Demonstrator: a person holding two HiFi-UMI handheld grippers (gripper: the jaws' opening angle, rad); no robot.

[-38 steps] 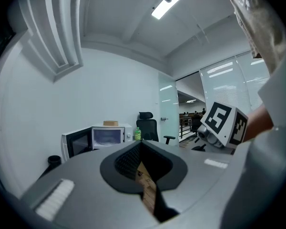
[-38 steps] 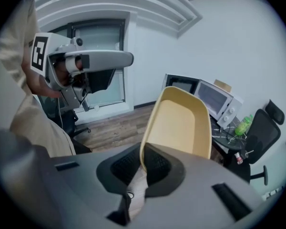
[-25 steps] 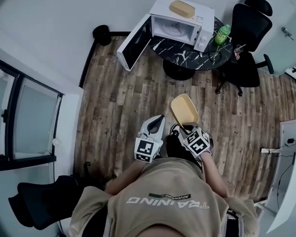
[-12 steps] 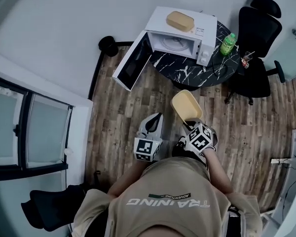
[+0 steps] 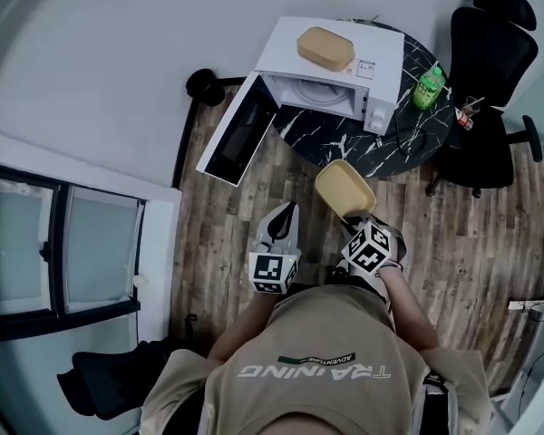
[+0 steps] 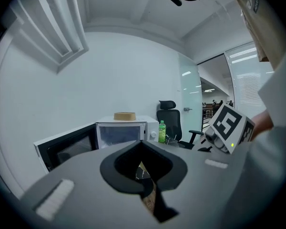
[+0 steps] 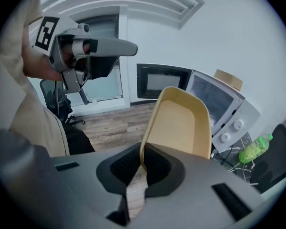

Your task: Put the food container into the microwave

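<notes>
Standing on a round black table [image 5: 340, 143], the microwave [image 5: 381, 62] has its door [image 5: 231, 136] swung wide, and a tan box [image 5: 325, 48] lies on its top. The container [image 5: 344, 189], its bare tan inside showing, hangs over the floor near the table, its rim clamped in the right gripper [image 5: 355, 217]. The left gripper [image 5: 284, 214], jaws together, holds nothing. A green bottle [image 5: 429, 84] stands beside the microwave.

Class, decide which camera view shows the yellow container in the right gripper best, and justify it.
The right gripper view: the yellow container fills the middle, its rim pinched by the right gripper. The head view shows it small, from above; the left gripper view misses it.
</notes>
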